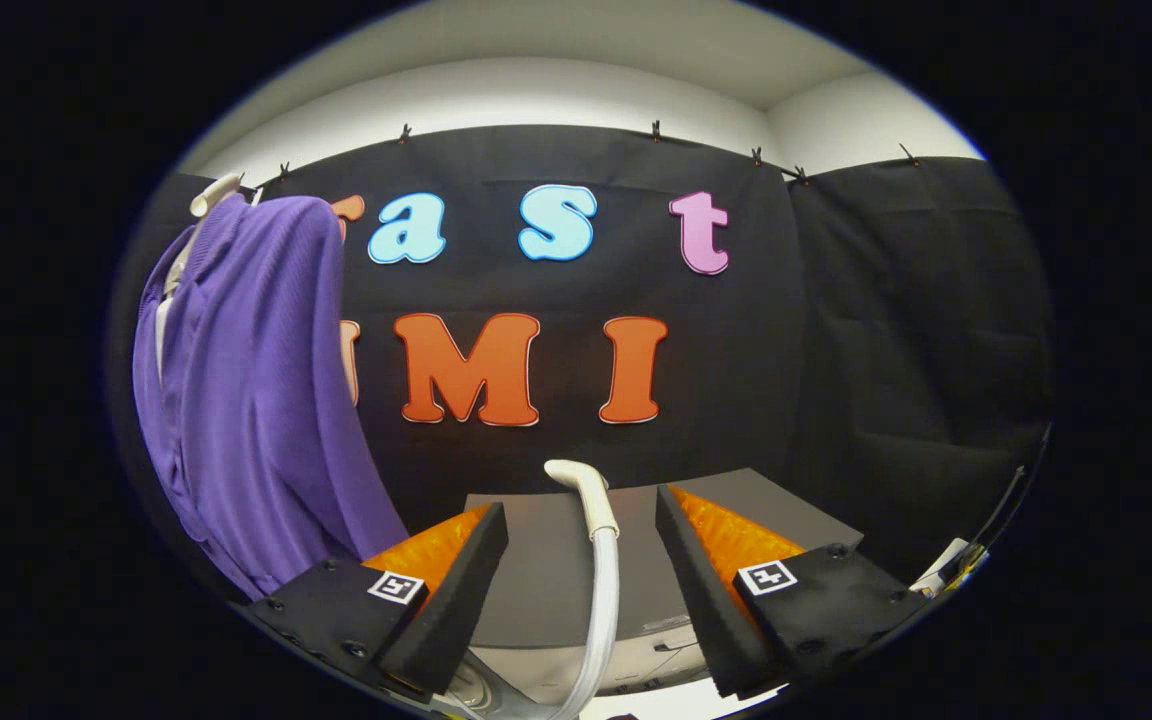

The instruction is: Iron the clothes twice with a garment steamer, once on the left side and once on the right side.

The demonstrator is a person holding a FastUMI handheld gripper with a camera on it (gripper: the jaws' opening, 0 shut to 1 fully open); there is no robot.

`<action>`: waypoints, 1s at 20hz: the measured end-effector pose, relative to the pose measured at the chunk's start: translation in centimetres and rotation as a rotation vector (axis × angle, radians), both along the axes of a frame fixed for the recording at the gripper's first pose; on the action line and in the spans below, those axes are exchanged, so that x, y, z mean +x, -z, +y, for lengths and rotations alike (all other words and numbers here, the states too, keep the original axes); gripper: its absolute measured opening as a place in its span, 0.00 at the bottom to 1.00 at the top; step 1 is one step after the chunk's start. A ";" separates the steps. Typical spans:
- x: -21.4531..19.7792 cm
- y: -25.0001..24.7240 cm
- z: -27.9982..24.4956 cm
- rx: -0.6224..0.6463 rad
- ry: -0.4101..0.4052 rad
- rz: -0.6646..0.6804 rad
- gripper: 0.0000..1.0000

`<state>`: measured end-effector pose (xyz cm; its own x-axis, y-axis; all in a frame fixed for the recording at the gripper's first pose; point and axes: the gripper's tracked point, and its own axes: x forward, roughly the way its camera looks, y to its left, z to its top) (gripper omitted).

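We see the gripper (581, 540) with its fingers (456, 585) wide apart and holding nothing. Between them rises the white steamer handle (591, 495) with its hose (604, 610), touching neither finger. Beyond the left finger, a purple garment (256, 390) hangs on a hanger (211, 195).

A purple garment (256, 400) hangs draped to the left of my tongs (581, 545). The steamer's white handle (586, 490) stands upright between my open fingers, untouched.
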<state>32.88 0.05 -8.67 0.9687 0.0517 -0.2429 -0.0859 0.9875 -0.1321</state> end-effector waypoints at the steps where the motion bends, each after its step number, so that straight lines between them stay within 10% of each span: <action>1: 1.9 0.9 -0.4 -0.003 0.010 0.023 0.99; 20: 15.6 15.1 -1.8 0.025 0.037 0.462 1.00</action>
